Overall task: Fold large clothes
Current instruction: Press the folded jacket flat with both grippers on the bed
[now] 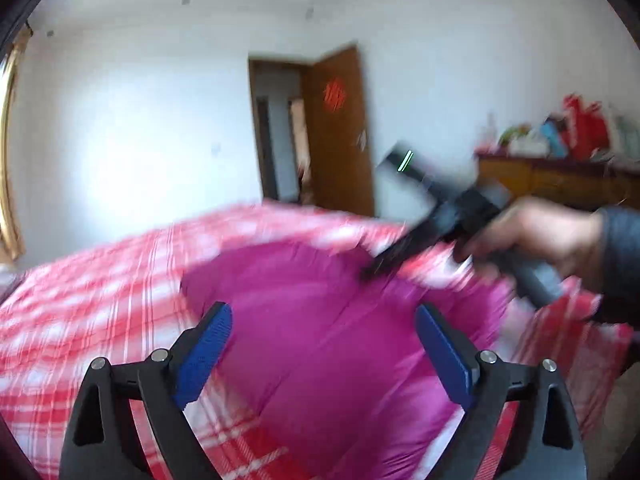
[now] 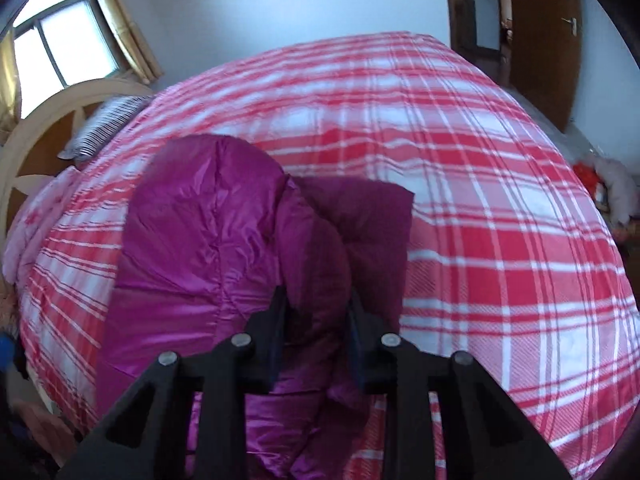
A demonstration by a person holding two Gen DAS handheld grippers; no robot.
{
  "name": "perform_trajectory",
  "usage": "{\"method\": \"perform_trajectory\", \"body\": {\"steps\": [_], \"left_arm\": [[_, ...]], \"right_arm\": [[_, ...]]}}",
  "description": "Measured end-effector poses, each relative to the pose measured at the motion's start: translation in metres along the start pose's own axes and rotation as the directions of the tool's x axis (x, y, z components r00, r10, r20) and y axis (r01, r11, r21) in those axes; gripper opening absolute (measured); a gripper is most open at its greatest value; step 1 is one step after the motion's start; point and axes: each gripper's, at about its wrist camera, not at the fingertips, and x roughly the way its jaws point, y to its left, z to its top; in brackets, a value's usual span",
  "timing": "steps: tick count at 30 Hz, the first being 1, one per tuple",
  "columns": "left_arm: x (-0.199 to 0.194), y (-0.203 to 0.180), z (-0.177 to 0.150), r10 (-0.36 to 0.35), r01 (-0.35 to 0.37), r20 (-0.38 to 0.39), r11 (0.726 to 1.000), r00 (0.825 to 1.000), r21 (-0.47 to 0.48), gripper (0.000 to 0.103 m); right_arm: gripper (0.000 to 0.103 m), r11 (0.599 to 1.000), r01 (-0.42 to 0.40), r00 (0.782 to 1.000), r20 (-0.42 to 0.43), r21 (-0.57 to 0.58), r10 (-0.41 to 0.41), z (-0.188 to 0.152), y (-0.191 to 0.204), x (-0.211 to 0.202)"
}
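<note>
My left gripper [image 1: 324,344] is spread wide, blue pads [image 1: 202,354] well apart, nothing between them. It hangs over the magenta jacket [image 1: 320,320], not touching it as far as I can tell. That view is blurred.

My right gripper [image 2: 318,312] is pinching a puffy fold of the jacket [image 2: 208,232]; both fingers press into the fabric, jaws narrow. In the left view I see the right hand [image 1: 536,240] with a dark sleeve [image 1: 624,248] gripping the tool handle, tool angled down toward the jacket's far edge.

The jacket lies on the bed, on a red-and-white plaid cover [image 2: 460,160], near my side of it. Shiny quilted fabric, bunched and partly folded over itself; a darker flap [image 2: 372,216] sticks out to the right.

Around: striped pillow [image 2: 100,128] by the wooden headboard [image 2: 36,136], window [image 2: 60,40] with yellow curtain [image 2: 120,28], brown door [image 1: 340,128] standing open with a red ornament [image 1: 334,96], sideboard [image 1: 560,180] with clutter on top, too blurred to name.
</note>
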Motion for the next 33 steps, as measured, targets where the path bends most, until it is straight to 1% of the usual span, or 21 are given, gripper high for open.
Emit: {"method": "perform_trajectory", "body": {"steps": [2, 3, 5, 6, 7, 8, 11, 13, 15, 16, 17, 19, 21, 22, 24, 26, 28, 29, 31, 32, 33], "left_arm": [[0.027, 0.01, -0.015, -0.013, 0.01, -0.1, 0.999, 0.995, -0.038, 0.093], [0.043, 0.013, -0.024, -0.024, 0.015, -0.155, 0.998, 0.988, -0.062, 0.093], [0.057, 0.011, -0.034, -0.027, 0.011, -0.157, 0.995, 0.987, -0.099, 0.095], [0.059, 0.01, -0.035, -0.017, 0.001, -0.153, 0.995, 0.988, -0.103, 0.096], [0.06, 0.009, -0.033, -0.015, -0.001, -0.155, 0.995, 0.988, -0.1, 0.096], [0.059, 0.009, -0.03, -0.013, -0.001, -0.153, 0.995, 0.988, -0.096, 0.096], [0.055, 0.009, -0.024, -0.022, 0.009, -0.152, 0.997, 0.988, -0.082, 0.096], [0.053, 0.019, -0.021, -0.009, -0.003, -0.148, 0.996, 0.989, -0.084, 0.096], [0.039, 0.036, -0.019, 0.022, -0.035, -0.125, 0.994, 0.992, -0.101, 0.096], [0.036, 0.043, -0.017, 0.045, -0.058, -0.116, 0.992, 0.992, -0.11, 0.096], [0.033, 0.058, -0.013, 0.089, -0.103, -0.108, 0.987, 0.99, -0.127, 0.096], [0.033, 0.076, -0.007, 0.145, -0.159, -0.098, 0.975, 0.985, -0.152, 0.096], [0.043, 0.092, 0.011, 0.189, -0.204, -0.097, 0.965, 0.977, -0.167, 0.096], [0.048, 0.097, 0.021, 0.207, -0.22, -0.094, 0.96, 0.974, -0.171, 0.096], [0.064, 0.1, 0.045, 0.231, -0.242, -0.08, 0.951, 0.97, -0.19, 0.096], [0.081, 0.098, 0.058, 0.218, -0.23, -0.083, 0.956, 0.972, -0.184, 0.096], [0.103, 0.099, 0.064, 0.242, -0.261, -0.129, 0.951, 0.962, -0.167, 0.096], [0.12, 0.102, 0.063, 0.255, -0.286, -0.177, 0.942, 0.951, -0.176, 0.096], [0.14, 0.11, 0.048, 0.248, -0.299, -0.245, 0.933, 0.937, -0.198, 0.096], [0.158, 0.114, 0.038, 0.246, -0.316, -0.317, 0.929, 0.916, -0.194, 0.096], [0.168, 0.116, 0.032, 0.243, -0.324, -0.356, 0.927, 0.902, -0.19, 0.096]], "right_arm": [[0.038, 0.998, 0.032, 0.999, 0.005, 0.059, -0.033, 0.002, -0.006, -0.007], [0.04, 0.995, 0.056, 0.998, 0.021, 0.086, -0.058, 0.003, -0.006, -0.019], [0.041, 0.988, 0.096, 0.991, 0.076, 0.123, -0.106, 0.013, 0.008, -0.044], [0.041, 0.987, 0.081, 0.99, 0.107, 0.14, -0.096, 0.02, 0.014, -0.053], [0.043, 0.986, 0.048, 0.988, 0.139, 0.16, -0.07, 0.024, 0.02, -0.064], [0.051, 0.984, -0.006, 0.984, 0.175, 0.179, -0.026, 0.028, 0.029, -0.075], [0.071, 0.964, -0.18, 0.948, 0.297, 0.198, 0.116, 0.036, 0.059, -0.089], [0.068, 0.944, -0.277, 0.915, 0.349, 0.18, 0.202, 0.036, 0.068, -0.08], [0.068, 0.925, -0.313, 0.903, 0.368, 0.215, 0.22, 0.033, 0.062, -0.06], [0.068, 0.899, -0.364, 0.884, 0.393, 0.242, 0.252, 0.03, 0.051, -0.05], [0.066, 0.893, -0.369, 0.88, 0.407, 0.259, 0.246, 0.027, 0.044, -0.045], [0.068, 0.911, -0.285, 0.9, 0.409, 0.299, 0.148, 0.021, 0.031, -0.038], [0.068, 0.936, -0.191, 0.918, 0.391, 0.295, 0.064, 0.016, 0.023, -0.029], [0.068, 0.948, -0.117, 0.922, 0.386, 0.295, -0.007, 0.014, 0.019, -0.027], [0.068, 0.951, -0.082, 0.918, 0.394, 0.3, -0.045, 0.012, 0.013, -0.026], [0.068, 0.955, -0.034, 0.917, 0.388, 0.295, -0.087, 0.01, 0.007, -0.025], [0.068, 0.958, -0.009, 0.915, 0.388, 0.288, -0.108, 0.009, 0.002, -0.024], [0.068, 0.959, -0.014, 0.92, 0.379, 0.284, -0.099, 0.008, -0.002, -0.021], [0.06, 0.96, -0.003, 0.932, 0.348, 0.279, -0.099, 0.006, -0.006, -0.012], [0.054, 0.96, 0.008, 0.94, 0.324, 0.281, -0.103, 0.005, -0.009, -0.002], [0.053, 0.959, 0.015, 0.948, 0.302, 0.284, -0.104, 0.005, -0.011, 0.008]]}}
